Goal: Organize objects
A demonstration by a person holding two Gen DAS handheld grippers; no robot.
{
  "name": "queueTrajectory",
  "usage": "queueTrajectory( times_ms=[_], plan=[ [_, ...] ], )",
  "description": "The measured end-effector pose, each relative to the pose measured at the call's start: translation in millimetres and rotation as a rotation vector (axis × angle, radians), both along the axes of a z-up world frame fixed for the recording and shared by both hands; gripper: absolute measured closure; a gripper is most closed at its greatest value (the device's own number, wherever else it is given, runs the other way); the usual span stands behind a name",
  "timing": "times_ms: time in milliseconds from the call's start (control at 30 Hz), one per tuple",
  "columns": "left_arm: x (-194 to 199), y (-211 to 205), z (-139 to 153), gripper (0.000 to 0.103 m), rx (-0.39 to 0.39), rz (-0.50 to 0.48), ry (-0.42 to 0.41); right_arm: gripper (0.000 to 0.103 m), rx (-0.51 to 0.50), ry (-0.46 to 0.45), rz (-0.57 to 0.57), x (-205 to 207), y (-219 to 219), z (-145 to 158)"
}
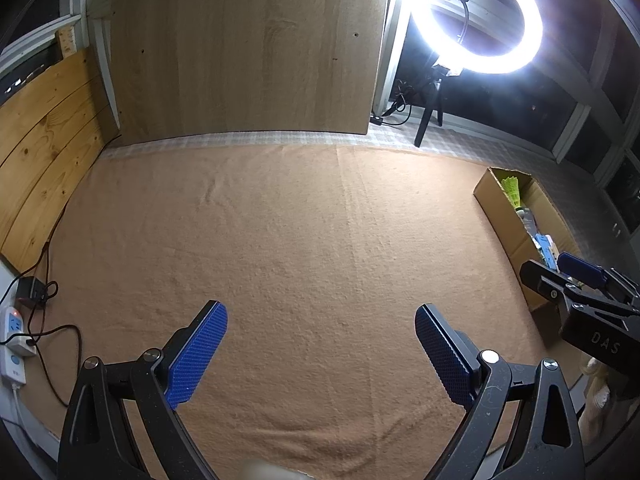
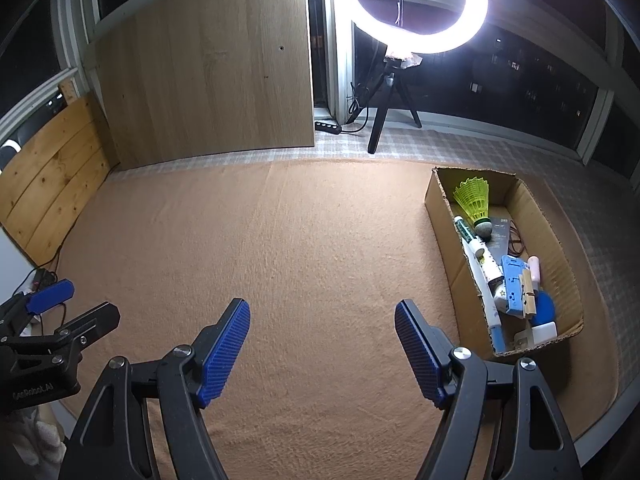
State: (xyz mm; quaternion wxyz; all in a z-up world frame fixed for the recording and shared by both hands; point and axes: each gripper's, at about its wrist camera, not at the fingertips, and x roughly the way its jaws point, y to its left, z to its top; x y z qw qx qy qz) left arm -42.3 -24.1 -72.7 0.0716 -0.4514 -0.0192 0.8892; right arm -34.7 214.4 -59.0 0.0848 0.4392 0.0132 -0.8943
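Note:
A cardboard box (image 2: 560,256) lies on the tan cloth at the right. In it are a yellow-green shuttlecock (image 2: 474,198), a white pen-like tube (image 2: 480,276), a light blue toy (image 2: 514,288), a wooden clothespin (image 2: 528,294), a blue round lid (image 2: 545,308) and other small items. My right gripper (image 2: 322,344) hovers over bare cloth left of the box, open, nothing between its blue pads. My left gripper (image 1: 320,354) is also open over bare cloth and holds nothing. Each gripper shows at the edge of the other's view: the right gripper (image 1: 560,276), the left gripper (image 2: 80,304).
A tall wooden board (image 1: 248,48) leans at the back, and a lower pine panel (image 1: 44,140) stands at the left. A lit ring light (image 2: 420,4) on a tripod stands behind the box (image 1: 500,204). A power strip (image 1: 12,344) and cables lie at the left edge of the cloth (image 1: 280,240).

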Motion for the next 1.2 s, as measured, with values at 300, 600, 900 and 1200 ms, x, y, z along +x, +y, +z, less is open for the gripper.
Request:
queueTrajectory(
  times_ms=[300,600,900,1200],
  plan=[
    [-1.9,-1.1,-1.1,0.006,-0.004,-0.007,-0.007,0.031,-0.003,-0.006,0.001,-1.3,-0.9,-2.8],
    [-3.4,-1.5,-1.1,0.006,-0.01,0.001,-0.009,0.031,-0.011,-0.014,0.0,-3.5,0.4,-5.9],
    [-5.9,-0.9,-3.1,0.006,-0.017,0.005,-0.018,0.031,-0.015,-0.023,0.002,-4.6,0.4,-8.9],
    [-8.3,-4.0,-9.4,0.006,-0.024,0.015,-0.028,0.031,-0.015,-0.034,0.006,-6.1,-0.3,-13.4]
  ],
)
